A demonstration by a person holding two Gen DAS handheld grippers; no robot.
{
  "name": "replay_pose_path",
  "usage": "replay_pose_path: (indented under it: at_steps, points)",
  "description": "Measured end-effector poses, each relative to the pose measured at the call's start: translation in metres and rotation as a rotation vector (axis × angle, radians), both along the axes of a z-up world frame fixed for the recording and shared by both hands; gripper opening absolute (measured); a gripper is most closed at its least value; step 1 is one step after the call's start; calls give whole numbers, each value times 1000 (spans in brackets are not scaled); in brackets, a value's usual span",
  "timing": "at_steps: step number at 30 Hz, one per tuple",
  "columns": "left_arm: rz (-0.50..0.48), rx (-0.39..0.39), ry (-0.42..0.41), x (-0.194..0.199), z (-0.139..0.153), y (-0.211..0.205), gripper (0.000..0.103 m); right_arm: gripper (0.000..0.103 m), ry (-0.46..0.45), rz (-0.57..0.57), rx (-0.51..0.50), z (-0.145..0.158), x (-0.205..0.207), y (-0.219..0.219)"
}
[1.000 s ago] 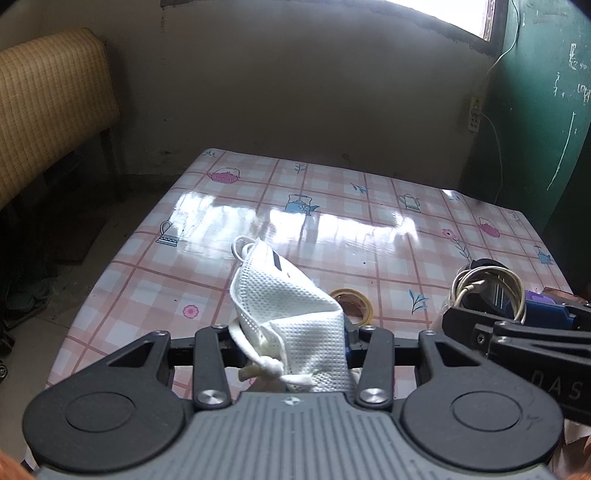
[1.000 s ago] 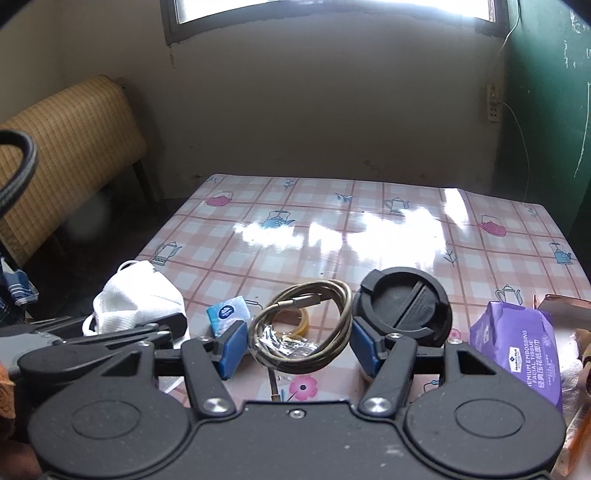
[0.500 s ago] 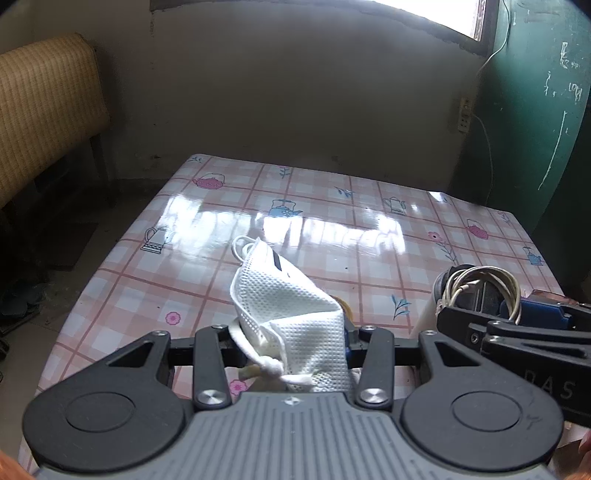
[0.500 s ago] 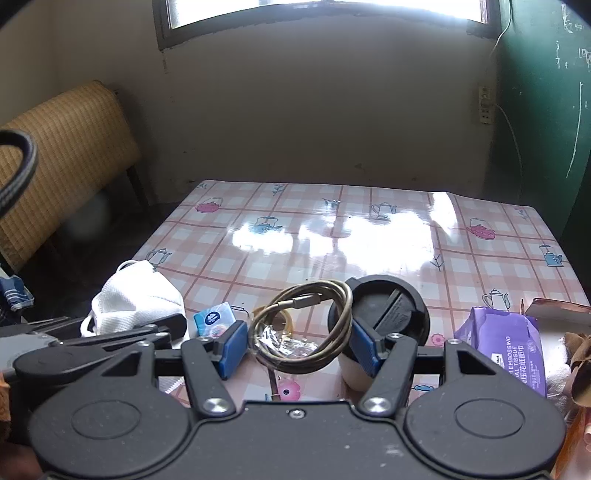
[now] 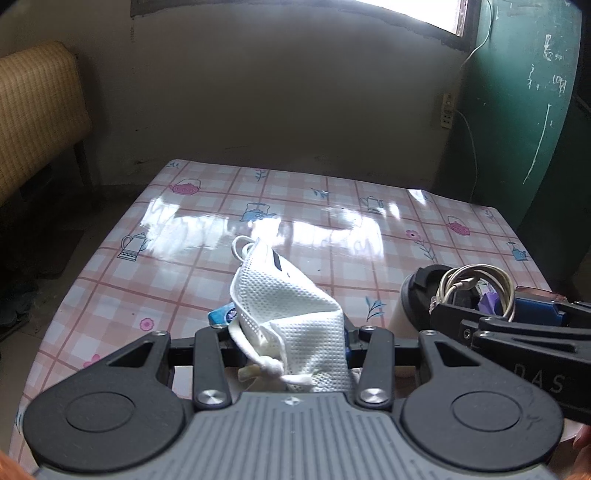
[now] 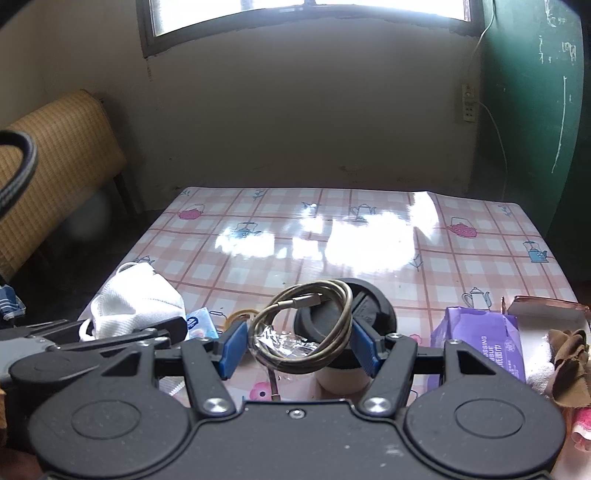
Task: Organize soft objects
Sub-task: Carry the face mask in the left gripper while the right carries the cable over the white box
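You've got the white mask (image 5: pixel 291 314) pinched in the left hand-held gripper (image 5: pixel 290 334): textured mesh fabric, crumpled and folded, standing up off the tabletop (image 5: pixel 207 229), ear loop at its 12 o'clock end, knotted strap hanging at 6. The coiled beige cable (image 6: pixel 306 328) sits between the pads of the right hand-held gripper (image 6: pixel 299 345), loops tilted, plug end near 12. Purple tissue pack (image 6: pixel 484 339) lies flat at 3 o'clock of the cable.

Bright window (image 6: pixel 306 14) over stained beige wall (image 6: pixel 295 122), green door (image 6: pixel 535 110) rt, woven headboard (image 6: pixel 55 147) left.
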State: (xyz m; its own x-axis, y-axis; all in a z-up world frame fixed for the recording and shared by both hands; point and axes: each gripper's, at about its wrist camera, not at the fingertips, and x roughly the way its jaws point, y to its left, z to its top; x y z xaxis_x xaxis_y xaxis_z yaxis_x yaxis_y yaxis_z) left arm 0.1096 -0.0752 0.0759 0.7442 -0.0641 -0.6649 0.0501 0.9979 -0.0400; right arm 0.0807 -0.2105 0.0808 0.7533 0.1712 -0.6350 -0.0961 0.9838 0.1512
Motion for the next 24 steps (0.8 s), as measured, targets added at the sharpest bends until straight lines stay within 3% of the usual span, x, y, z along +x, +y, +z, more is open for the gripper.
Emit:
replay_pose_path:
  at_steps: [24]
  points:
    - [-63,3,-11,8,3,-40,44,73,-10,-74,0,6,-4,-34]
